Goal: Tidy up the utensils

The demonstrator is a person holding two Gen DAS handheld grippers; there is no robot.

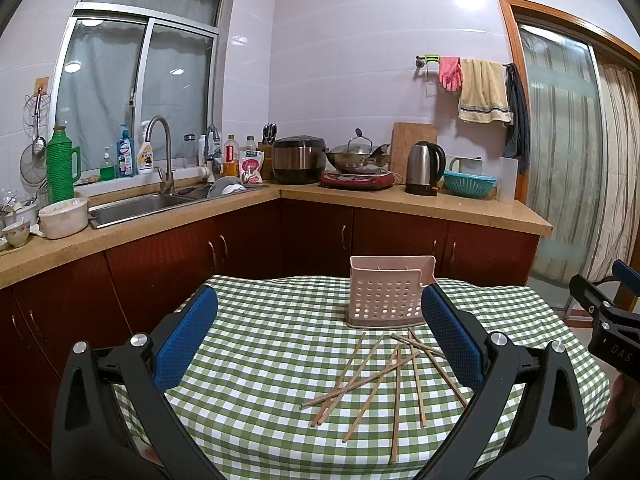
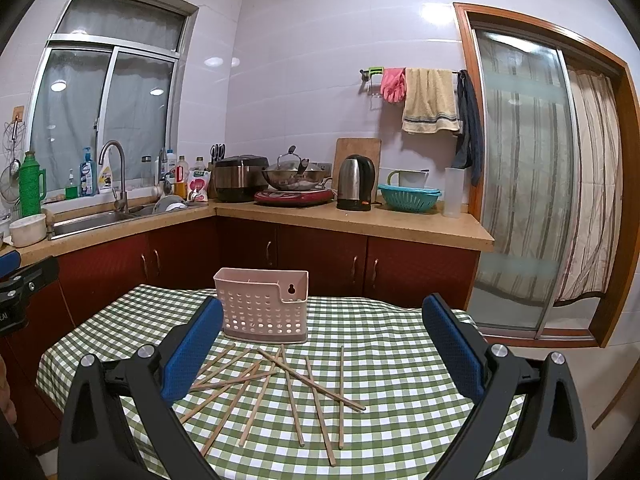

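Observation:
Several wooden chopsticks (image 1: 384,380) (image 2: 280,388) lie scattered and crossed on a table with a green checked cloth (image 1: 260,360) (image 2: 400,360). Behind them stands an empty pink perforated utensil holder (image 1: 386,296) (image 2: 262,304). My left gripper (image 1: 320,300) hovers open above the near side of the table, its blue pads (image 1: 188,336) wide apart, nothing between them. My right gripper (image 2: 322,308) is open too, over the chopsticks, holding nothing. The right gripper's body (image 1: 608,320) shows at the right edge of the left wrist view; the left gripper's body (image 2: 20,292) shows at the left edge of the right wrist view.
Behind the table runs an L-shaped counter (image 1: 400,200) with red cabinets, a sink (image 1: 136,204), a rice cooker (image 1: 298,160), a wok on a hotplate (image 1: 356,164), a kettle (image 1: 424,168) and a teal colander (image 1: 468,184). A sliding glass door (image 2: 520,184) is at the right.

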